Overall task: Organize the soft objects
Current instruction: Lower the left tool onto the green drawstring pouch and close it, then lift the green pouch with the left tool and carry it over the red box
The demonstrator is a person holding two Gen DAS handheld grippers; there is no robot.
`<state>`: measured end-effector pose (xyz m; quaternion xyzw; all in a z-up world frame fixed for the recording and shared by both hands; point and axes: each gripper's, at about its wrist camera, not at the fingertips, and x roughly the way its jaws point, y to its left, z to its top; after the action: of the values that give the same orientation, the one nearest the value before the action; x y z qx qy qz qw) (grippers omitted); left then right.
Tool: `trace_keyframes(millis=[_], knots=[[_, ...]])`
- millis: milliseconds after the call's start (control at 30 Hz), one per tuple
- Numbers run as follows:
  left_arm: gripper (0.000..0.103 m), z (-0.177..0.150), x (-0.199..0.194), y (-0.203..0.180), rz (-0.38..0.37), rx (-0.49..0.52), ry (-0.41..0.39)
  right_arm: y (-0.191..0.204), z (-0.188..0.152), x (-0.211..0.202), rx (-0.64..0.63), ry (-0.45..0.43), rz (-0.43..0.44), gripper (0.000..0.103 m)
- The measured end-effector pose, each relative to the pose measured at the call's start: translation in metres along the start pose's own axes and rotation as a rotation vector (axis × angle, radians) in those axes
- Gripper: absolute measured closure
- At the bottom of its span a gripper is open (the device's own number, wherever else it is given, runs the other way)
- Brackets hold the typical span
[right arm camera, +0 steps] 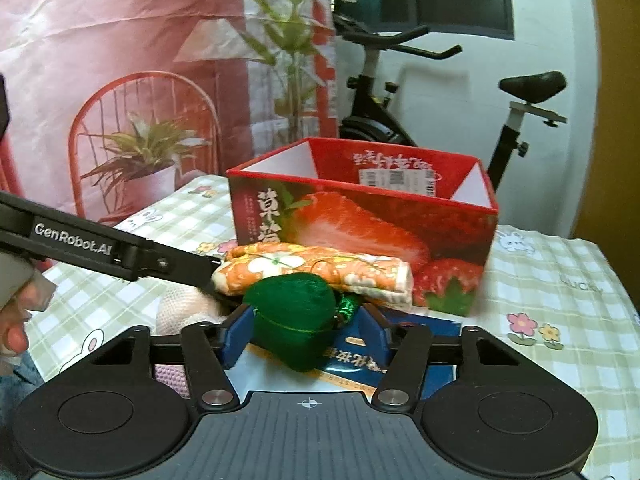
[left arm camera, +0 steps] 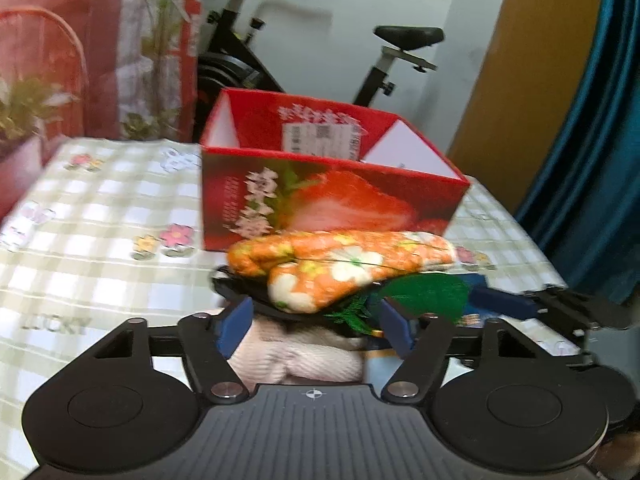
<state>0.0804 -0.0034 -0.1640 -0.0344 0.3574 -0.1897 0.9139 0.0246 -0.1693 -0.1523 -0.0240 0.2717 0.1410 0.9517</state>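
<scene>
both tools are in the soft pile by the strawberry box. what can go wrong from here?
1. The left tool straddles a pink knit under a dark item carrying the orange floral mitt; lifting may spill the mitt.
2. The right tool brackets the green pouch beside the mitt; pulling it could drag the stack.
3. The red box is directly behind; a forward push could shove it.

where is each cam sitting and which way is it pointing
Left wrist: on the left gripper, facing the red strawberry box across the pile; its blue pads flank a pink knit item; the right gripper's tip enters at right.
Right wrist: on the right gripper, facing the same box, pads around the green pouch; the left gripper's arm and a hand show left.
Shared: box, orange floral mitt, exercise bike.
</scene>
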Motion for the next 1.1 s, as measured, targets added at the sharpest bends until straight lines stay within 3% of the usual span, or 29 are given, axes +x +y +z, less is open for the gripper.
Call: trace_keyframes(millis=[167, 400, 567, 667, 1100], knots=[[0.041, 0.005, 0.016, -0.004, -0.098, -0.049, 0.025, -0.005, -0.007, 0.007, 0.008, -0.012, 0.042, 0.064], [0.041, 0.007, 0.046, -0.012, -0.207, -0.102, 0.063, -0.015, -0.013, 0.009, 0.048, -0.018, 0.049, 0.064], [0.041, 0.002, 0.065, -0.001, -0.318, -0.245, 0.087, -0.021, -0.016, 0.013, 0.076, -0.029, 0.053, 0.062], [0.043, 0.000, 0.070, -0.002, -0.367, -0.271, 0.091, -0.021, -0.018, 0.015, 0.069, -0.034, 0.060, 0.062], [0.047, 0.013, 0.047, -0.011, -0.368, -0.188, 0.009, -0.016, -0.007, 0.003, 0.057, -0.079, 0.077, 0.063]])
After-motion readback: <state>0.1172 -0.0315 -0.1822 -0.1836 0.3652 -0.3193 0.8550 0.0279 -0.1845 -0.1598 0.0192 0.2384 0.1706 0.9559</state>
